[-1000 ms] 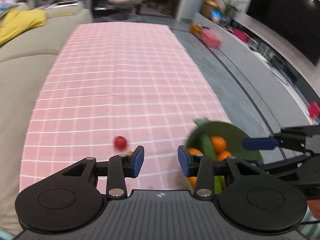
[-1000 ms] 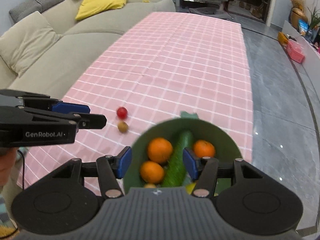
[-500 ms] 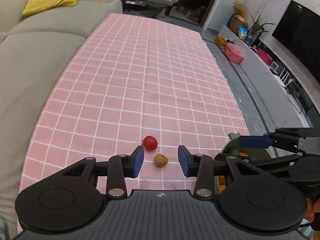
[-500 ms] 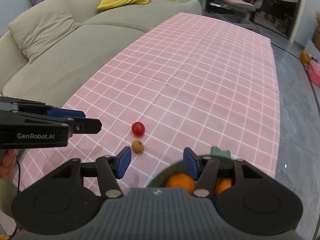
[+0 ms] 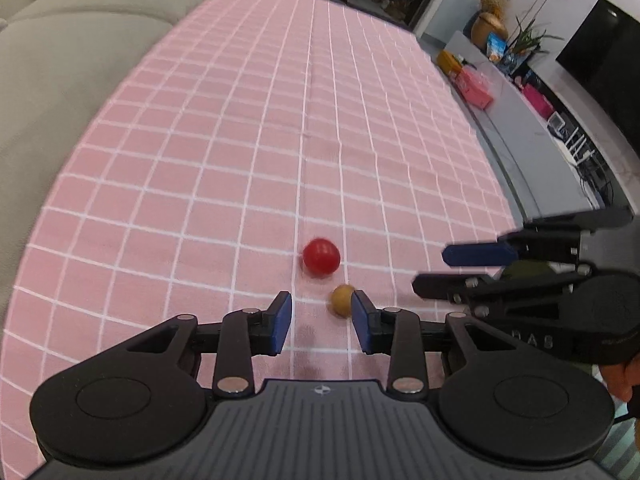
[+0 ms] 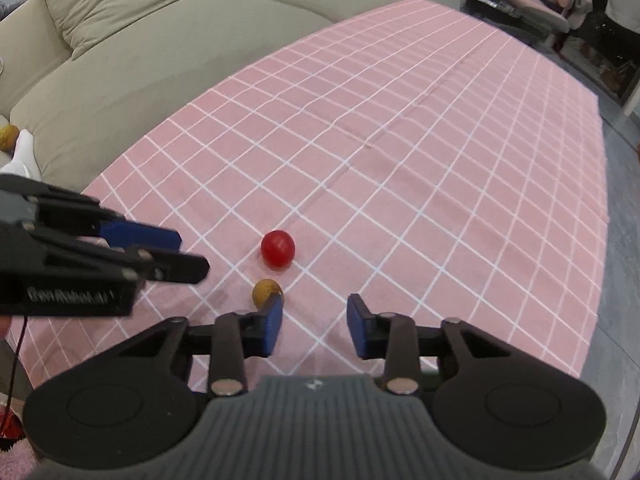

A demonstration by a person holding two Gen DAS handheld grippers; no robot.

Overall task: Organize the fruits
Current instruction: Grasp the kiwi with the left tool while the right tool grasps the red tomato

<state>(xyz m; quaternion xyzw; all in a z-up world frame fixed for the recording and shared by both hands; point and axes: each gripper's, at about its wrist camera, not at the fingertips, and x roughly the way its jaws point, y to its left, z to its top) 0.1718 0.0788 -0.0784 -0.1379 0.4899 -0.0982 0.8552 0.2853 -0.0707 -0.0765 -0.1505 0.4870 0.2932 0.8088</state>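
So the big pink checked tabletop (image 5: pixel 240 140) is almost bare right now, sofa (image 6: pixel 160 48) running along its edge at about 10 o'clock in the right wrist view. No bowl or basket shows in either current view, so I can't say how much fruit is already sorted, or where these go.

What's clearly left: two small loose fruits lying close together on the cloth. The red fruit (image 5: pixel 321 257) sits just past 12 o'clock of the left hand-held gripper (image 5: pixel 322 322), and the smaller brown fruit (image 5: pixel 342 300) is right at the inner face of its right finger, not between the pads. That gripper's jaws have just been closing, but they're still apart with nothing in them.

Right hand-held gripper (image 6: pixel 315 326) is the same story: jaws just narrowed, still parted, empty. In its view the brown fruit (image 6: pixel 266 291) peeks out at 11 o'clock by its left finger, and the red fruit (image 6: pixel 278 249) is beyond that.

My read: neither fruit is picked up yet, so at least two grabs remain.
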